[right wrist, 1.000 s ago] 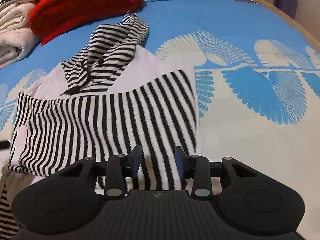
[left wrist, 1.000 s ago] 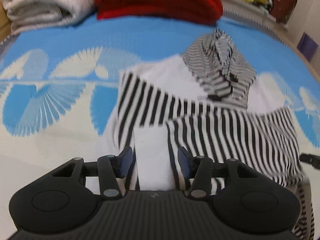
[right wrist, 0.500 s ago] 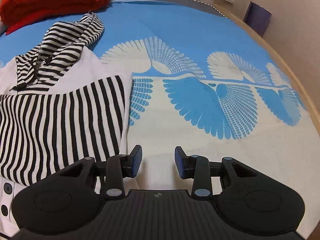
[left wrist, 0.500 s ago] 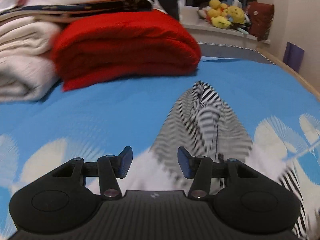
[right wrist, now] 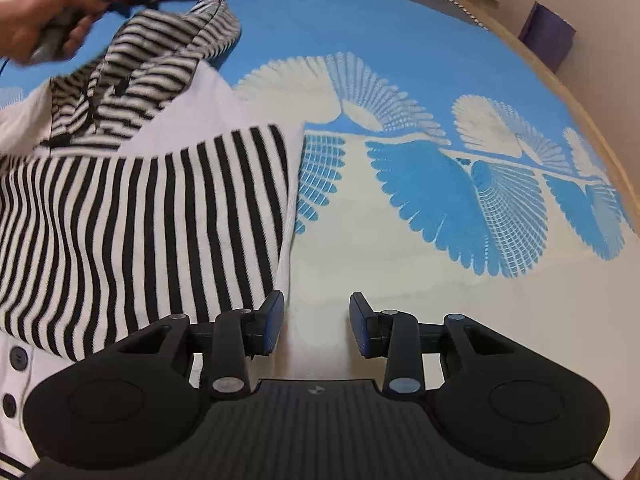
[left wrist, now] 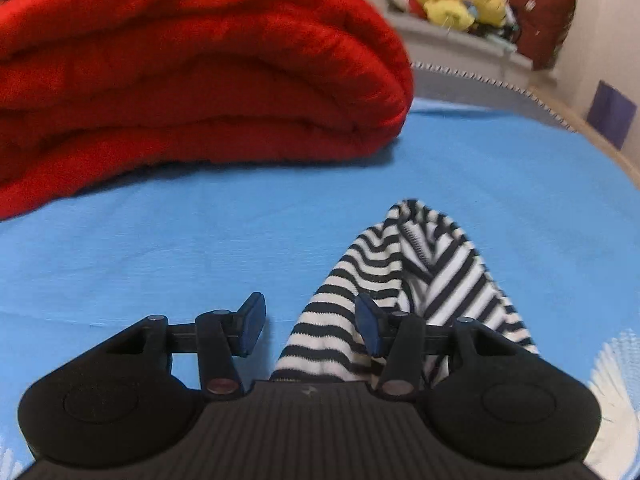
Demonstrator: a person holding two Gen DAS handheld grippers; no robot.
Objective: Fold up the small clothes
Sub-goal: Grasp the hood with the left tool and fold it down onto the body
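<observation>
Striped hood [left wrist: 404, 276] pointing toward red blanket [left wrist: 192, 76]

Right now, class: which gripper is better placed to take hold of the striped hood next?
Left. The left gripper is open right at the striped hood; the right gripper sits over bare bedspread.

I see a bedspread [right wrist: 400, 32] of bright blue with cream fan-shaped motifs. On it lies a small white garment [right wrist: 200, 120] with bold black-and-white stripes and dark buttons [right wrist: 18, 358]; its hood [left wrist: 420, 264] has finer navy-and-white stripes. A folded blanket [left wrist: 192, 72] is vivid red. Plush toys [left wrist: 456, 0] are yellow. My left tool [left wrist: 310, 330] and right tool [right wrist: 316, 326] are black with blue pads [right wrist: 274, 320].
</observation>
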